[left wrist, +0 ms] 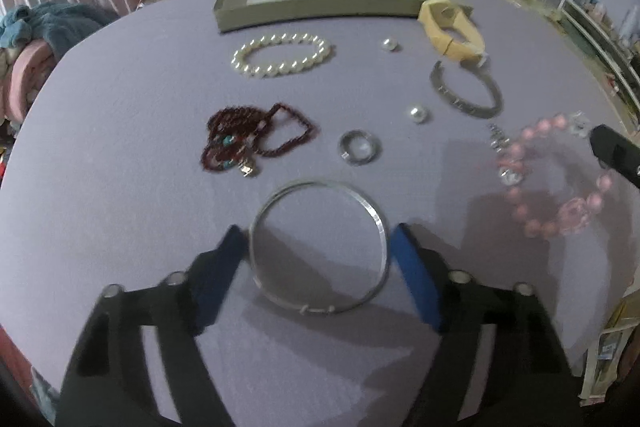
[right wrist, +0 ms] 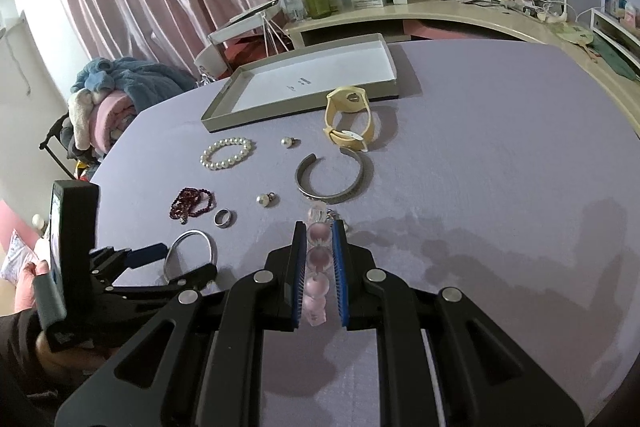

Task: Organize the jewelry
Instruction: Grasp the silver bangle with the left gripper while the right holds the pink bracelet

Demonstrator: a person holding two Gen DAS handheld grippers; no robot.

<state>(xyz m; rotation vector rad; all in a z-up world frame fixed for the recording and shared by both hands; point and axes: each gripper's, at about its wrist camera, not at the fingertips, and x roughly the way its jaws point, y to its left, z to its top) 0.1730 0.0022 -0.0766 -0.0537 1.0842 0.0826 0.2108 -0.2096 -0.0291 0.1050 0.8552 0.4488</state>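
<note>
Fingers of my right gripper (right wrist: pixel 319 255) pinch the pink bead bracelet (right wrist: pixel 318 259) along its strand, so it hangs clear of the desk (right wrist: pixel 500 187). My left gripper (left wrist: pixel 318 247) is spread, its fingers bracketing the silver bangle (left wrist: pixel 320 247), probably for a grasp. Open tray (right wrist: pixel 304 83) waits at the far edge.

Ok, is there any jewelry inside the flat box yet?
No, the flat box shows only its bare white bottom with tiny printed marks; the pearl bracelet and other pieces lie outside it.
</note>
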